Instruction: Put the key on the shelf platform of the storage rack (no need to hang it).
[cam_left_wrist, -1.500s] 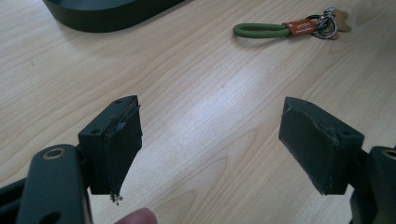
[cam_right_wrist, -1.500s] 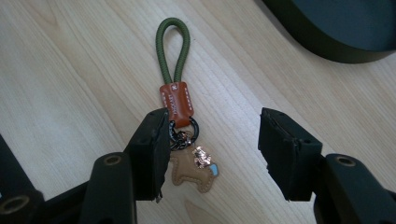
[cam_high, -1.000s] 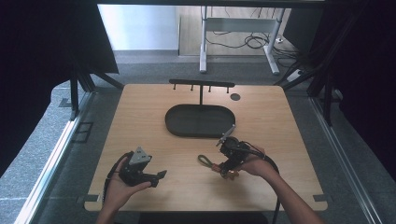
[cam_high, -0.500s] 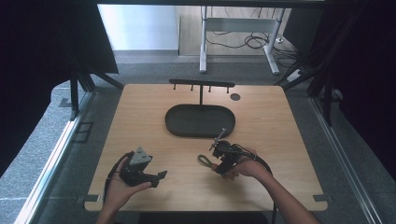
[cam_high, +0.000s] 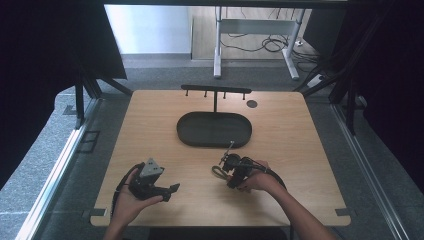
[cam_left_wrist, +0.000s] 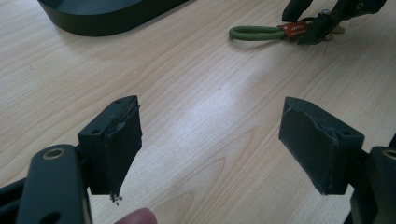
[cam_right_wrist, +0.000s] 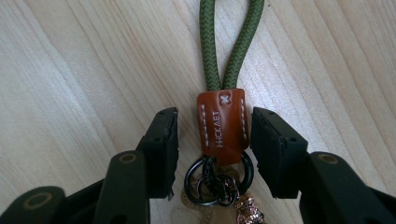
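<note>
Two jaws of the right gripper (cam_right_wrist: 212, 149) straddle the keychain's leather tab (cam_right_wrist: 222, 126), narrowly apart; its green cord loop (cam_right_wrist: 229, 42) runs lengthwise straight ahead.

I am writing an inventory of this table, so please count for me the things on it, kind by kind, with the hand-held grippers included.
Hand-held grippers: 2, left gripper and right gripper
Oval black tray: 1
Black hook rack: 1
Green cord keychain with brown leather tab: 1
Small dark round disc: 1
Total: 6
</note>
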